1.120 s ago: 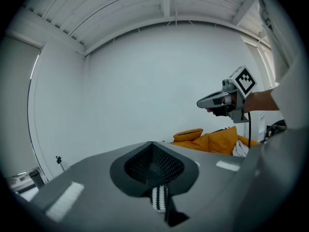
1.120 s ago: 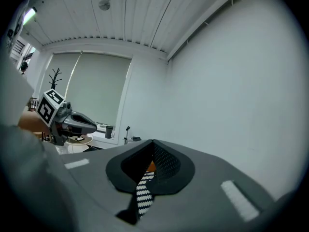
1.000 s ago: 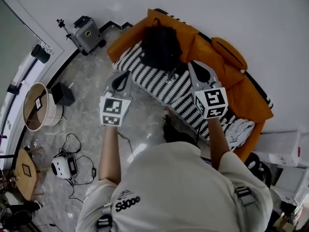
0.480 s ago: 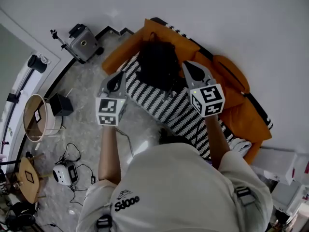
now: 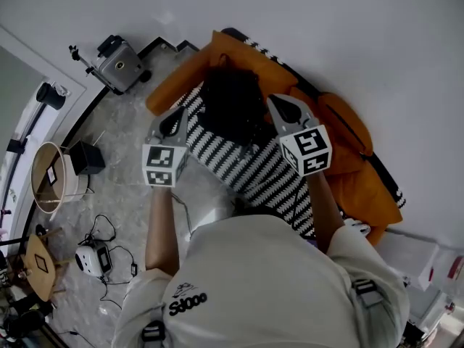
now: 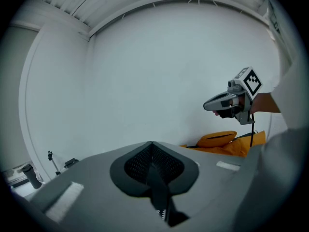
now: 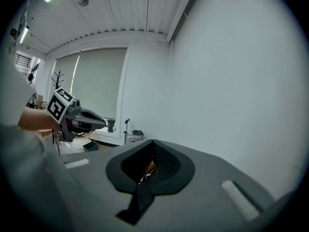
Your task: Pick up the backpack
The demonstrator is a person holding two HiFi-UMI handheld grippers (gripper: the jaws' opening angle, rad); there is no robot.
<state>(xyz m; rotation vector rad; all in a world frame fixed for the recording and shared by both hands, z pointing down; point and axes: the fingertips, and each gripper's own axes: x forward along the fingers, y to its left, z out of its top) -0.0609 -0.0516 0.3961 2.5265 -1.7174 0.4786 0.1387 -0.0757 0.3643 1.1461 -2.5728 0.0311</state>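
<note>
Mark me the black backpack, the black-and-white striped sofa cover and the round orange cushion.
black backpack point(image 5: 230, 107), head view, middle of its body.
black-and-white striped sofa cover point(image 5: 241, 164), head view, bare patch in front of the backpack.
round orange cushion point(image 5: 348, 125), head view, its top face.

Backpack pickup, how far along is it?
Done: nothing yet; the black backpack lies on the striped sofa. In hand: left gripper and right gripper are held out toward it, both shut and empty. Left: open, grip it, lift.
</note>
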